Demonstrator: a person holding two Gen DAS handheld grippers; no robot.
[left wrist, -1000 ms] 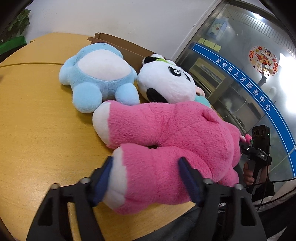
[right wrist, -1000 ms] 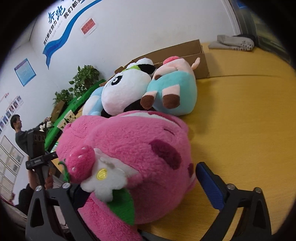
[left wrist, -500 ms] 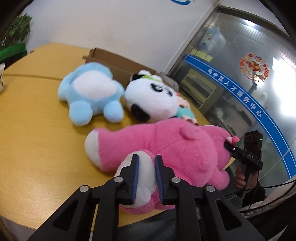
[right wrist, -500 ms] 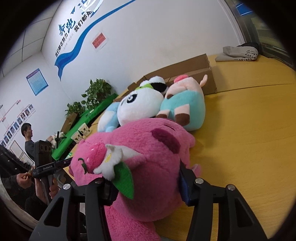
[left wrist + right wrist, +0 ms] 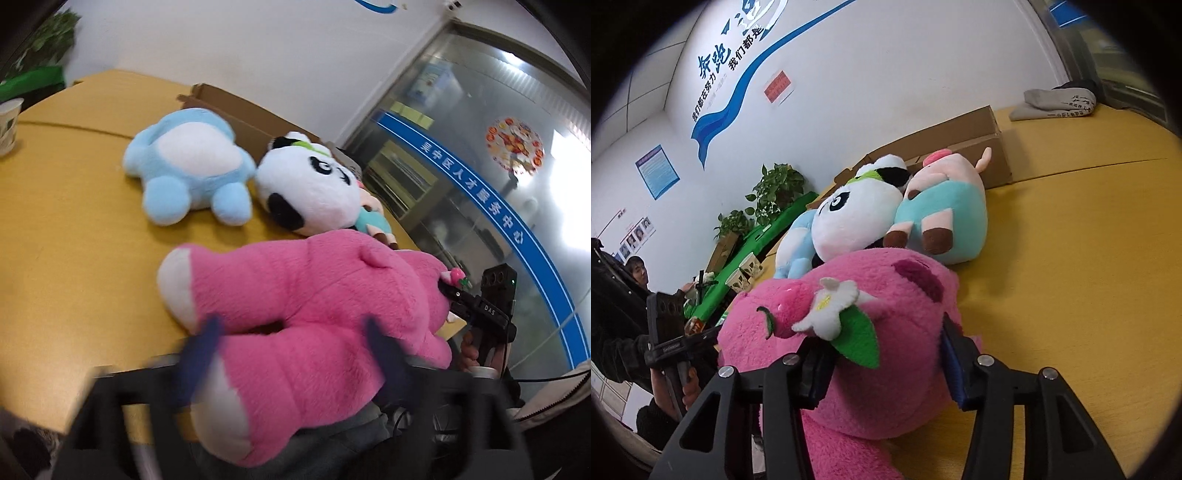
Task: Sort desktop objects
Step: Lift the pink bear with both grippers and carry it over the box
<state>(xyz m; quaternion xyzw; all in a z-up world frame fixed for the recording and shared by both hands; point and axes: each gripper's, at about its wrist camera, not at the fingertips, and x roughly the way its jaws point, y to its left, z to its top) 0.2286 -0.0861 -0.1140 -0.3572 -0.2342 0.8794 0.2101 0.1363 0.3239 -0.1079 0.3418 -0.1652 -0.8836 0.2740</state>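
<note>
Nearest, we note the right gripper clamped on the head of the pink plush, pads sunk into the pile – apparently to steady the big toy at the table edge. The left gripper straddles one pink leg; its jaws are opening, blurred, and no longer pinch the leg. Both tools point forward and downward, the right one in from the toy's other end. Beyond lie the panda, blue plush and teal plush – bunched before a cardboard box, seemingly their destination.
</note>
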